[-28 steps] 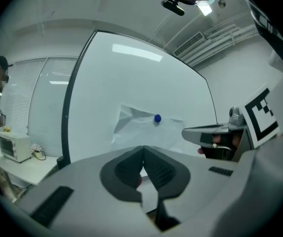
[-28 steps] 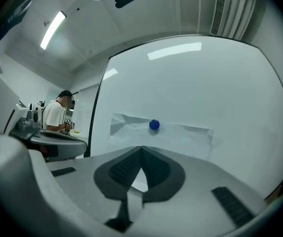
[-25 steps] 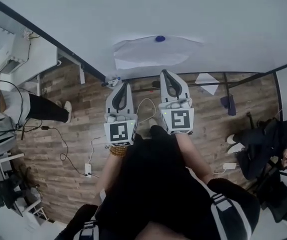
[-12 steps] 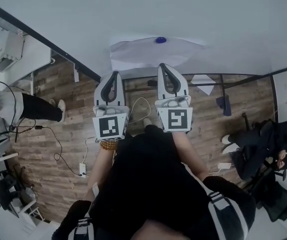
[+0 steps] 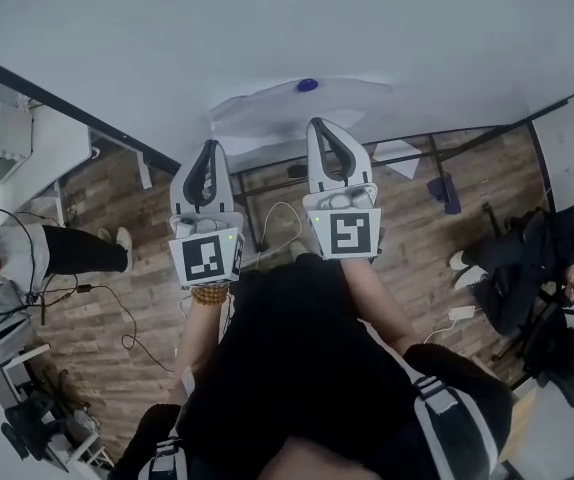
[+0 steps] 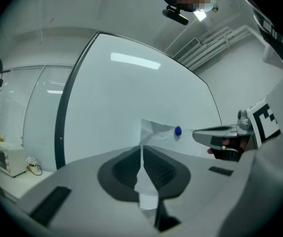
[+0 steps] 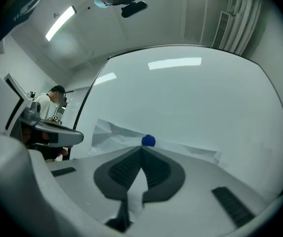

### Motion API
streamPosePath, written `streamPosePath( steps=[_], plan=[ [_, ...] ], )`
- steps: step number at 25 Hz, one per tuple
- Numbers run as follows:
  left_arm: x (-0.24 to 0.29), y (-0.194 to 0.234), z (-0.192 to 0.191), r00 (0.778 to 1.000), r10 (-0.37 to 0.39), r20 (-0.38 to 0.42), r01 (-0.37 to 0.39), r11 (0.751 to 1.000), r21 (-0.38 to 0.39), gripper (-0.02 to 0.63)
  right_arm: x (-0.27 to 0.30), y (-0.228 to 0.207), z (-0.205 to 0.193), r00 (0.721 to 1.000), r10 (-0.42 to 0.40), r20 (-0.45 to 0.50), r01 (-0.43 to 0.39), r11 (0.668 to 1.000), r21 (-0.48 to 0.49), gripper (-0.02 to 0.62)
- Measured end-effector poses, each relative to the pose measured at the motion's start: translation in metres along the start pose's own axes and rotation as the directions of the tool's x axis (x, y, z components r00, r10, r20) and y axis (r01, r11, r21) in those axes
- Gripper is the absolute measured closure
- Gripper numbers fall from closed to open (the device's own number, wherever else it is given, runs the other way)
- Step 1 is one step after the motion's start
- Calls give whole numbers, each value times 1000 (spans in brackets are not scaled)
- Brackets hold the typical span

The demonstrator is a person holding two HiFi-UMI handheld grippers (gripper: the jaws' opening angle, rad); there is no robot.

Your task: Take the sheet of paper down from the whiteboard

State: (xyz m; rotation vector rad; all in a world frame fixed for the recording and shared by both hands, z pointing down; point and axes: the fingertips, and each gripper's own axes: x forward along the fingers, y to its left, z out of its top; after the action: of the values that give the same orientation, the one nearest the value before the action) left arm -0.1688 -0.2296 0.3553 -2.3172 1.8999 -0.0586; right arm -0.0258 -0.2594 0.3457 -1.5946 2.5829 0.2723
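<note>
**Head view.** The crumpled white sheet of paper (image 5: 267, 113) hangs on the glossy whiteboard (image 5: 267, 28), pinned near its top edge by a small round blue magnet (image 5: 308, 85). Your left gripper (image 5: 208, 148) points at the sheet's lower left corner. Your right gripper (image 5: 317, 124) points at the sheet just below the magnet.

**Left gripper view.** The jaws meet at the tips with nothing clamped between them. The sheet's left edge (image 6: 156, 130) lies beyond the tips.

**Right gripper view.** The jaws are clenched and empty. The magnet (image 7: 148, 140) sits just above the tips, with the sheet behind it.

**Step in hand.** This reads as the approach: the sheet is not yet taken. The next move likely calls for spreading the jaws before contact. Grip the sheet's edge with one gripper while the other lifts the magnet, so that the sheet does not drop.
</note>
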Motion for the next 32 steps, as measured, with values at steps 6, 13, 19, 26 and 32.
streamPosePath(
  steps=[6,13,19,26,32],
  plan=[
    [6,1,5,1000,-7,13,7,1000,1,594,5,-5,10,1000,-24,13,24,999,-33,595],
    [11,3,6,1000,-2,24,1,1000,8,592,8,-5,6,1000,-24,6,24,998,-56,595],
    [19,6,11,1000,-9,20,8,999,36,540,9,-5,5,1000,-14,4,14,999,-34,595],
    [24,8,16,1000,-12,10,11,998,68,531,9,-8,4,1000,-6,4,6,1000,-24,595],
    [32,7,10,999,-16,-28,18,997,76,528,10,-8,6,1000,-7,15,7,1000,-21,595]
  ],
)
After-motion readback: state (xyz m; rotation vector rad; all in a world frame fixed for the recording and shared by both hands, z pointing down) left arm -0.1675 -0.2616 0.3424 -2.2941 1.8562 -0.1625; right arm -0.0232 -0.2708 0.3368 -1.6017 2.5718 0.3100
